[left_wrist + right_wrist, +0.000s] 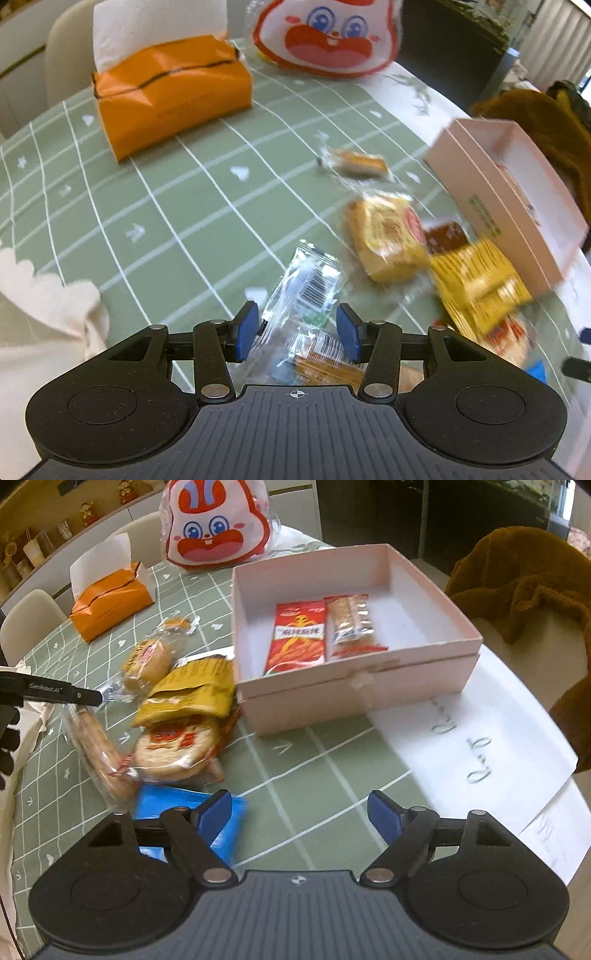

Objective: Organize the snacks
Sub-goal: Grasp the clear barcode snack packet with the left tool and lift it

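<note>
Left gripper (295, 328) spread, straddling a clear-wrapped snack (308, 286) on the tablecloth, pads not pressing. Right gripper (299, 816) spread, empty, beside blue packet (225, 830). Pink box (354, 686) holds two packets; the rest lie piled left of it.

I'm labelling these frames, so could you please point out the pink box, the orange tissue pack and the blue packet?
pink box (354, 698): right wrist view, front wall.
orange tissue pack (173, 99): left wrist view, top face.
blue packet (173, 801): right wrist view, upper part.

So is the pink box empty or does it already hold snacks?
Not empty: the pink box holds a red snack packet and a clear-wrapped bar, side by side.
</note>
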`<state>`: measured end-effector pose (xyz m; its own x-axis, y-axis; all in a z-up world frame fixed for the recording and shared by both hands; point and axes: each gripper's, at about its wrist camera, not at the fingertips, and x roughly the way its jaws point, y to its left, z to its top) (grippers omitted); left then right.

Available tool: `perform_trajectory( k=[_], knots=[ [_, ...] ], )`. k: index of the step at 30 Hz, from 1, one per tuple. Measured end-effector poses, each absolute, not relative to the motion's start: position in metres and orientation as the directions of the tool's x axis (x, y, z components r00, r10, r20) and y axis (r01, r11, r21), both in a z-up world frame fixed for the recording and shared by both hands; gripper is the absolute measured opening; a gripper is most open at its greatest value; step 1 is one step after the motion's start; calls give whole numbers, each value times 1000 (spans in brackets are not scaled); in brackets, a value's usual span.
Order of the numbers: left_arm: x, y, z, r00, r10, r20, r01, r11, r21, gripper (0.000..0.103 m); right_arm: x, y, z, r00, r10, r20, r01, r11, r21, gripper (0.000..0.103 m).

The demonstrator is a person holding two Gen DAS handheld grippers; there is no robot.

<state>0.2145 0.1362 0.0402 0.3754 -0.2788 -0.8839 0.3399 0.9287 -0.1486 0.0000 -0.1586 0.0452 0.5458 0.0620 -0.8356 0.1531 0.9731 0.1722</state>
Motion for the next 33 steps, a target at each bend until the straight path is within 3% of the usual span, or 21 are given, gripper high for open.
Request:
perform_trajectory(
  k=[4, 6, 8, 10, 12, 21, 27, 33],
  knots=[
    [201, 132, 31, 409, -177, -895, 399, 917, 1, 58, -7, -145, 41, 532, 32, -846, 177, 973, 148, 82],
    [199, 138, 34, 431, -199, -880, 394, 919, -15, 55, -13, -142, 37, 522, 20, -852, 194, 971, 142, 82],
    [199, 143, 36, 436, -212, -875, 371, 928, -40, 43, -21, -137, 36, 517, 14, -856, 208, 968, 141, 82],
    [197, 148, 38, 423, -229, -877, 341, 937, -80, 41, -28, -131, 36, 520, 15, -854, 206, 968, 142, 82],
    [188, 154, 41, 423, -252, -871, 301, 945, -127, 24, -33, -127, 38, 527, 19, -849, 197, 970, 144, 82],
    [133, 169, 60, 471, -337, -815, 227, 939, -257, 15, -30, -77, 52, 555, 106, -825, 46, 986, 157, 87],
    [108, 161, 97, 528, -416, -741, 278, 908, -312, 15, -21, -64, 35, 503, 122, -856, 76, 980, 184, 87],
    [116, 143, 76, 493, -310, -813, 393, 913, -109, 20, -27, -71, 33, 505, 99, -857, 104, 979, 174, 87]
  ],
)
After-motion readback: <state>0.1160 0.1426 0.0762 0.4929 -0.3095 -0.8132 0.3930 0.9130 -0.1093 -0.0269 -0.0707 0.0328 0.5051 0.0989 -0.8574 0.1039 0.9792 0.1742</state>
